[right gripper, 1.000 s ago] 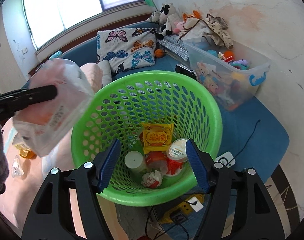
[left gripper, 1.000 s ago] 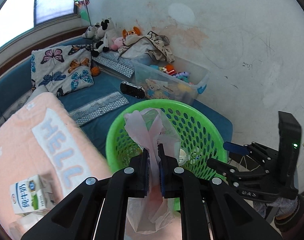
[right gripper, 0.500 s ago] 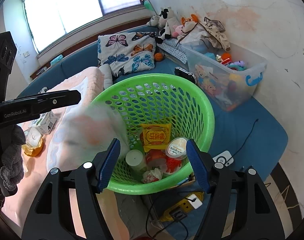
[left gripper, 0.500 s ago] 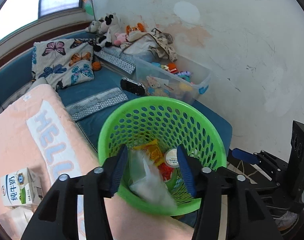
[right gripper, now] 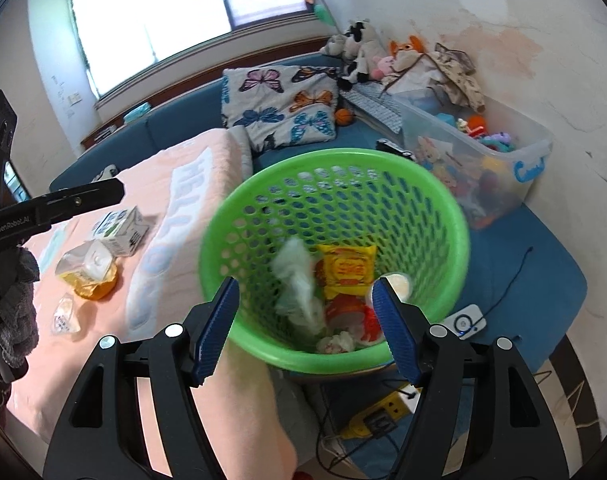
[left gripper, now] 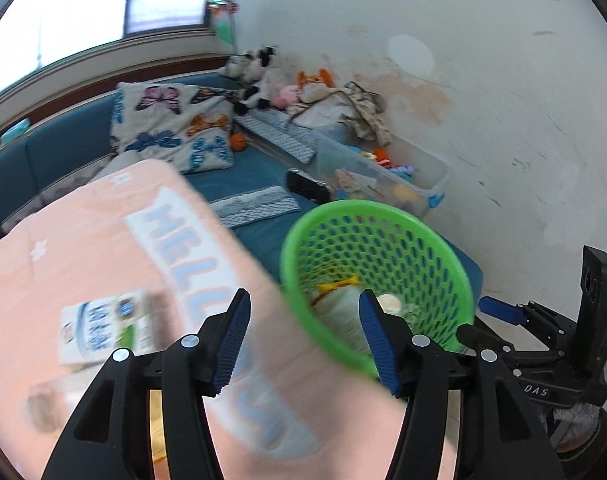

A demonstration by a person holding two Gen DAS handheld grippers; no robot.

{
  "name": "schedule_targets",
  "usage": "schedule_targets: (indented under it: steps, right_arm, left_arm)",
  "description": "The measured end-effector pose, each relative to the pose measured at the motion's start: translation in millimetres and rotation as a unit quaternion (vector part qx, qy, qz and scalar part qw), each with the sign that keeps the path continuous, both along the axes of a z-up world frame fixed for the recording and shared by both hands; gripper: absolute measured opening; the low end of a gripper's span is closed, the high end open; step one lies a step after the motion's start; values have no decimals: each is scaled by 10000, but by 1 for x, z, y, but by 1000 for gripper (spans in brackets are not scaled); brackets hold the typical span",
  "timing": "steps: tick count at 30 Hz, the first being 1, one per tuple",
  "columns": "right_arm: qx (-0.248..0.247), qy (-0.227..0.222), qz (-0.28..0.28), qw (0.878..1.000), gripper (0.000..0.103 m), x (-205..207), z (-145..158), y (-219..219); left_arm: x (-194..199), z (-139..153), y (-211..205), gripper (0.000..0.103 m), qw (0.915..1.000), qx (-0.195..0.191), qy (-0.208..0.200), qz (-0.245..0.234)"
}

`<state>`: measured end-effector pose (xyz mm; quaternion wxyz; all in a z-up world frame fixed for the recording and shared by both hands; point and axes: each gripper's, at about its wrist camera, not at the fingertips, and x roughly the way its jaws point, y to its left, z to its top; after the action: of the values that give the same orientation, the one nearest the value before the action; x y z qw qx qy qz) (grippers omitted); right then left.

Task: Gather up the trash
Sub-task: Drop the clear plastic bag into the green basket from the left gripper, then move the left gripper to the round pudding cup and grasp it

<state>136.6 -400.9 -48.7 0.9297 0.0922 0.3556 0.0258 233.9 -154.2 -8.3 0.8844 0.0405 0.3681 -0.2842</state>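
Trash already fills the bottom of the round green perforated plastic basket (right gripper: 335, 264) at centre frame — a yellow snack packet (right gripper: 347, 270), a crumpled clear plastic bag (right gripper: 297, 284) and some cups. The left gripper (left gripper: 301, 336) has its fingers spreading with nothing between them. The right gripper (right gripper: 305, 324) is spread and empty too. Left to collect, at the frame's left on the peach blanket (right gripper: 175, 208) — a small white milk carton (right gripper: 121, 231), an orange-tinted wrapper (right gripper: 87, 272) and a clear scrap (right gripper: 65, 314).

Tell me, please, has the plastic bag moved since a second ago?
Yes. It left the left gripper, whose jaws are opening with nothing between them, and now lies inside the green basket: the plastic bag.
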Motion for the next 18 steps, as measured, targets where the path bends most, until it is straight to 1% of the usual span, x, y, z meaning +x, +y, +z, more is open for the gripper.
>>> schedule_targets:
  steps: [6,12,13,14,18]
  right_arm:
    - [-8,-27,343,9994,70,8,1,31]
    - [2,-38,643,9979,70,15,2,58]
    - [-2,-42,679,9977,70,15,2,61]
    - [-5,-43,714,9974,70,16,1,65]
    - [-7,-44,835,9965,70,18,1,76]
  left_arm:
    - [-12,-5,59,55,9989,72,35,459]
    - [-32,-13,110,66,9964,156,58,826]
    - [-35,-15,116,71,9961,165,81,862]
    - [-38,-18,122,73,9957,179,115,904]
    - [-48,-36,138,77,9943,256,306,986]
